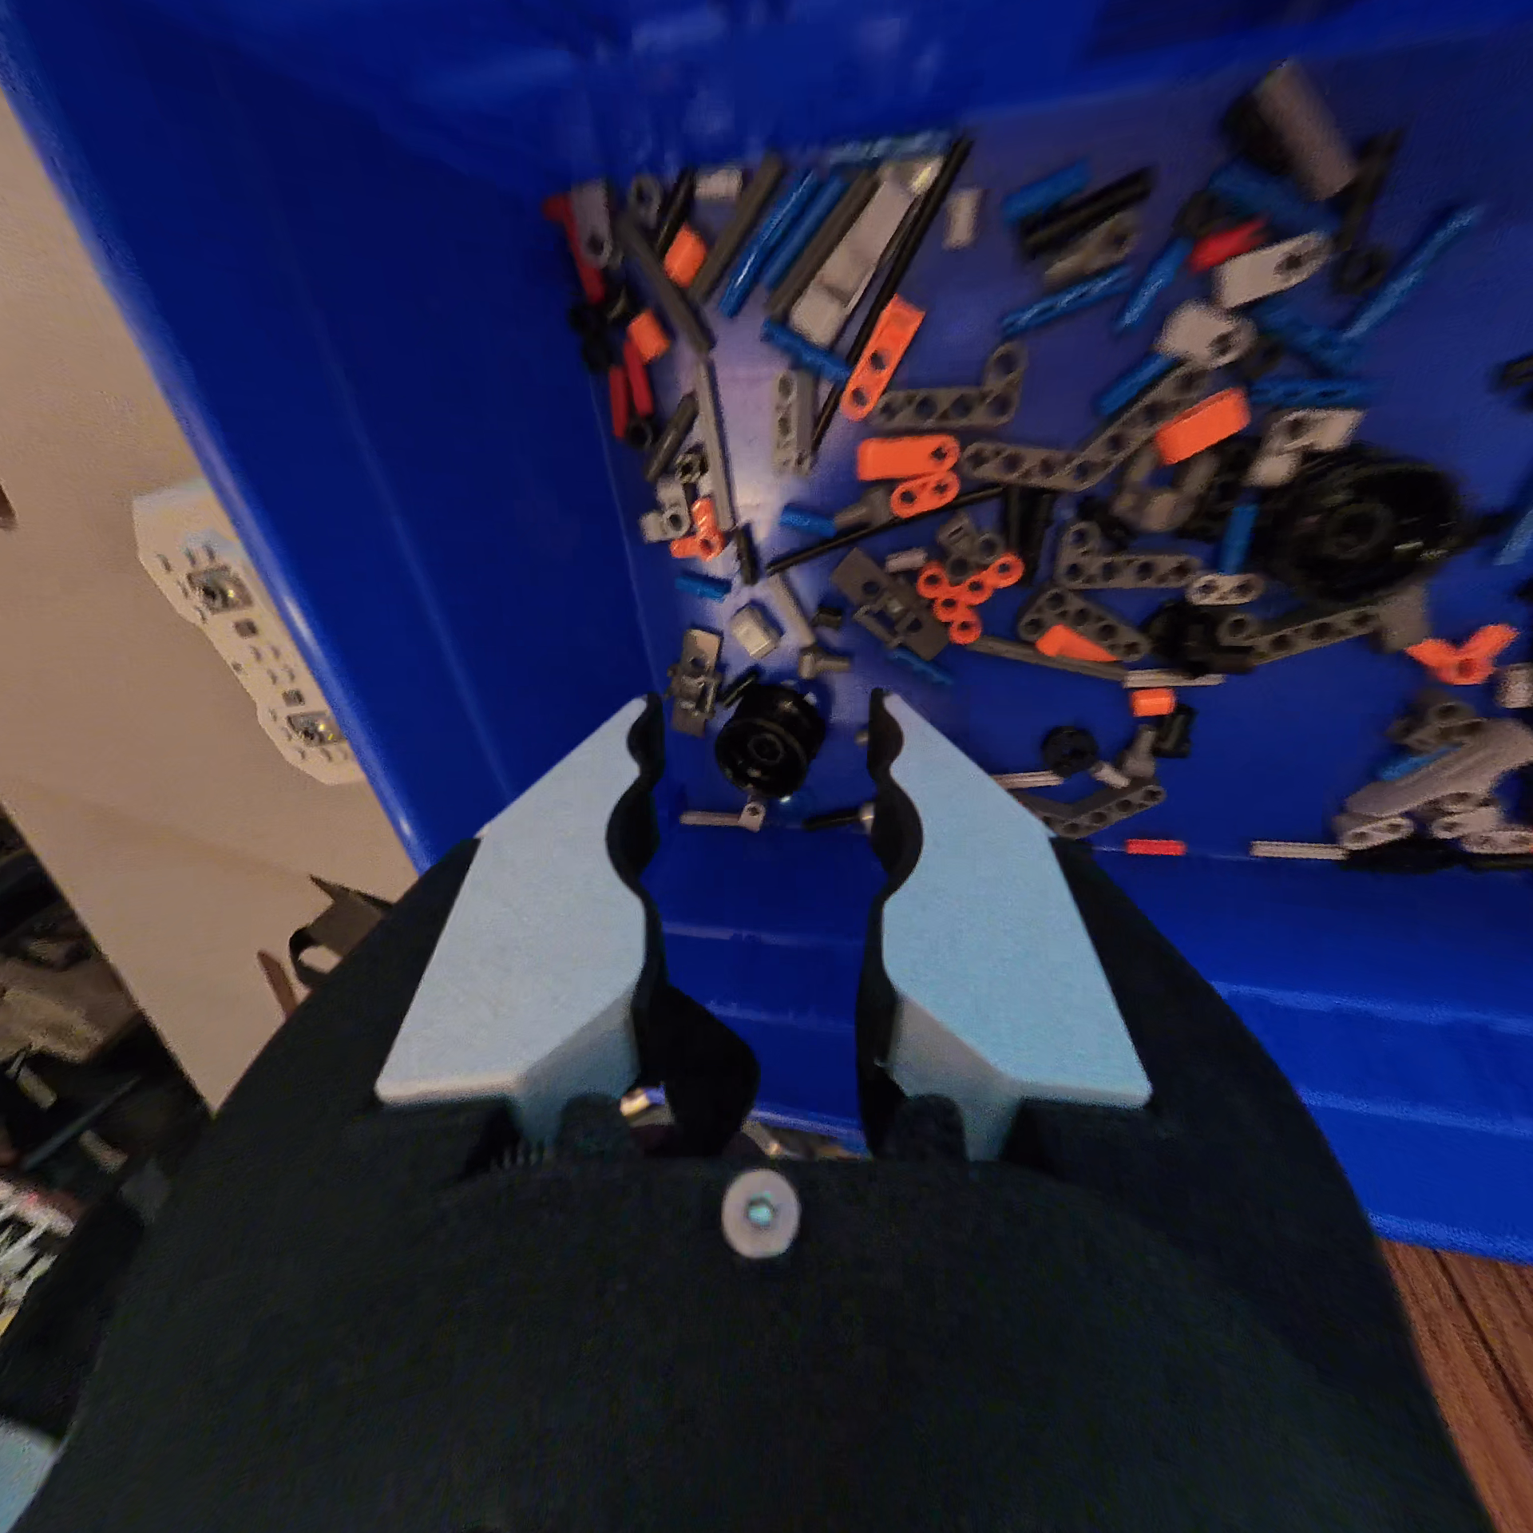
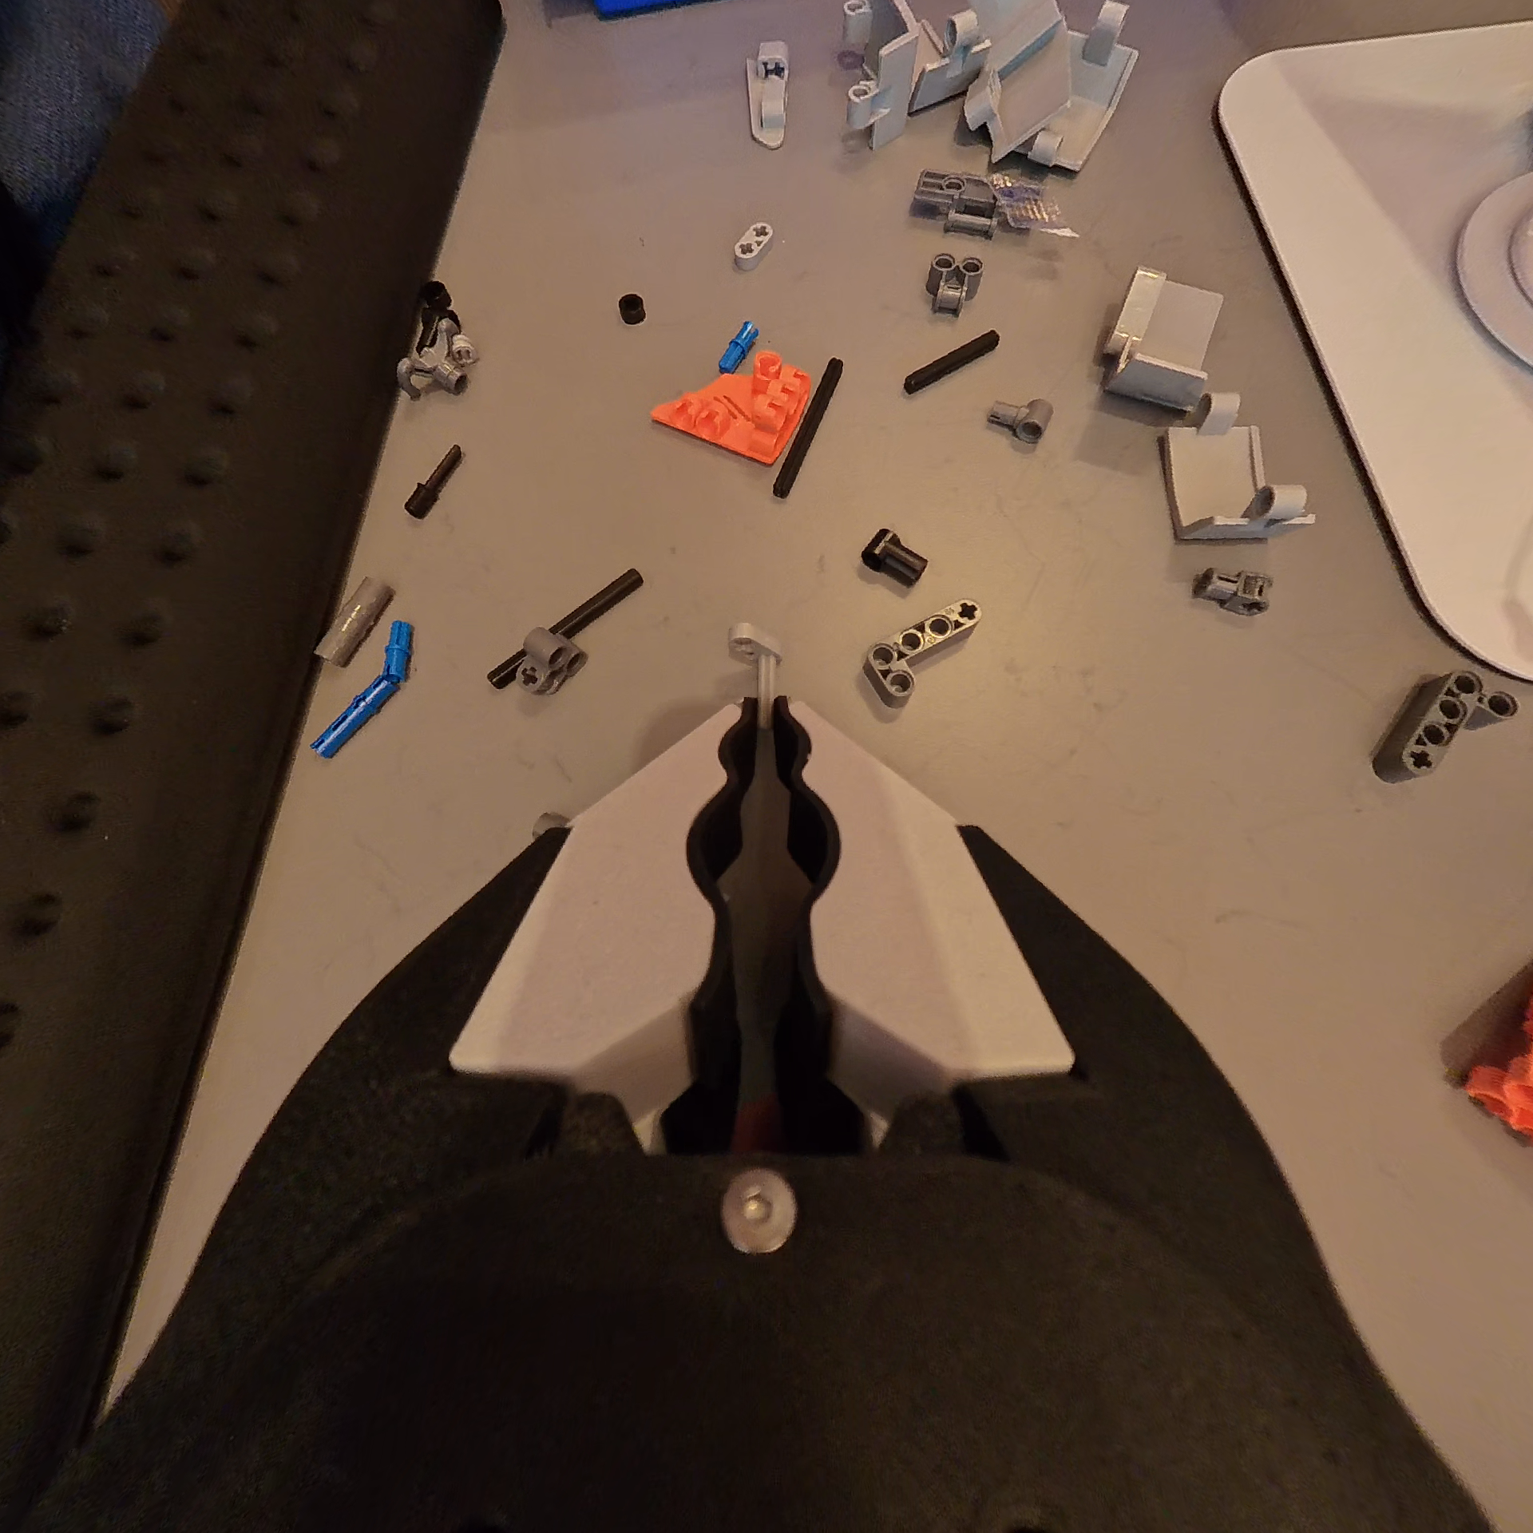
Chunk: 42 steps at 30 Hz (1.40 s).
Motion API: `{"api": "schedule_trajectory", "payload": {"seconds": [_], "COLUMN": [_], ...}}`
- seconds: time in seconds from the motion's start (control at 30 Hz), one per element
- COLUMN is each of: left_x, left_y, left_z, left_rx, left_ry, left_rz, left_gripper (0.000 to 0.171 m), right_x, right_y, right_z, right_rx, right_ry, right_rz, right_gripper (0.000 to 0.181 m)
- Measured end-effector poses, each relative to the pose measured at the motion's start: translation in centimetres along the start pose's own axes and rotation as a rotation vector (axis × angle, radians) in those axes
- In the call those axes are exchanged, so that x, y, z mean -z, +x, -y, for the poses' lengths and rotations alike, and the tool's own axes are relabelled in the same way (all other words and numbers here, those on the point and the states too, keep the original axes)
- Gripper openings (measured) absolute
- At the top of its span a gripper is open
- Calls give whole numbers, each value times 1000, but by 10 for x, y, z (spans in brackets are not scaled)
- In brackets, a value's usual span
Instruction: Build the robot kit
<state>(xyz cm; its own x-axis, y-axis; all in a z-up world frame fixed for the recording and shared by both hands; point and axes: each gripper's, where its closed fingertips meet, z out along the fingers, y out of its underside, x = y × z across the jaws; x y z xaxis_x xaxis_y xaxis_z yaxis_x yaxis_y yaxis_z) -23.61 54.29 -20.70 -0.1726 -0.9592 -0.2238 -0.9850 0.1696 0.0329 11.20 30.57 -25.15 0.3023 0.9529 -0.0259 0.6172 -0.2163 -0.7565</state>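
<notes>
The left tongs (image 1: 763,730) hung with their pale-blue fingers spread wide and nothing between them, over the near left corner of a deep blue plastic bin (image 1: 373,415). Straight ahead, just beyond the tips and centred in the gap, lay a small black ribbed plastic wheel (image 1: 767,742), with a short grey connector block (image 1: 697,680) just to its left and the bin's left wall close beyond that. Farther off and to the right spread a jumble of loose grey, orange, blue and black plastic beams (image 1: 1078,498) (too blurred to sort piece by piece). The right tongs (image 2: 761,705) were pinched nearly closed on a thin light-grey plastic axle with a small flat eyelet head (image 2: 756,655), its long axis running along the fingers and its head poking out past the tips above the grey counter (image 2: 1037,871). Just to the right lay a dark-grey L-shaped holed beam (image 2: 917,654), to the left a black rod through a grey connector (image 2: 554,651), and farther ahead an orange wedge panel (image 2: 734,411).
</notes>
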Motion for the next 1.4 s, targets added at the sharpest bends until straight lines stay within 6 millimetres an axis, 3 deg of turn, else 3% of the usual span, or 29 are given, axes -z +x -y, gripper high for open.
{"api": "schedule_trajectory", "payload": {"seconds": [0.17, 0.3, 0.63, 0.8, 1.0, 1.27, 1.4], "left_x": [21, 22, -1, -16, -16, -14, -15], "left_y": [48, 82, 122, 120, 117, 87, 73], "left_z": [23, 34, 40, 36, 38, 29, 15], "left_rx": [-78, -153, -263, -301, -305, -255, -206], "left_ry": [103, 122, 59, 12, 32, 42, 7], "left_rz": [-165, -272, -338, -273, -256, -170, -168], "left_gripper": [44, 41, 40, 38, 32, 32, 32], "right_x": [0, 0, -1, -1, -1, -1, -1], "right_y": [0, 1, 1, 1, 1, 2, 2], "right_z": [0, 0, 0, 0, -1, 0, -1], "right_rx": [-2, -8, -8, -4, -5, -12, -15], "right_ry": [-1, 0, -2, -4, -5, -5, -6], "right_rz": [0, -2, -2, -1, -2, -4, -5], "right_gripper": [1, 1, 1, 1, 1, 1, 1]}}
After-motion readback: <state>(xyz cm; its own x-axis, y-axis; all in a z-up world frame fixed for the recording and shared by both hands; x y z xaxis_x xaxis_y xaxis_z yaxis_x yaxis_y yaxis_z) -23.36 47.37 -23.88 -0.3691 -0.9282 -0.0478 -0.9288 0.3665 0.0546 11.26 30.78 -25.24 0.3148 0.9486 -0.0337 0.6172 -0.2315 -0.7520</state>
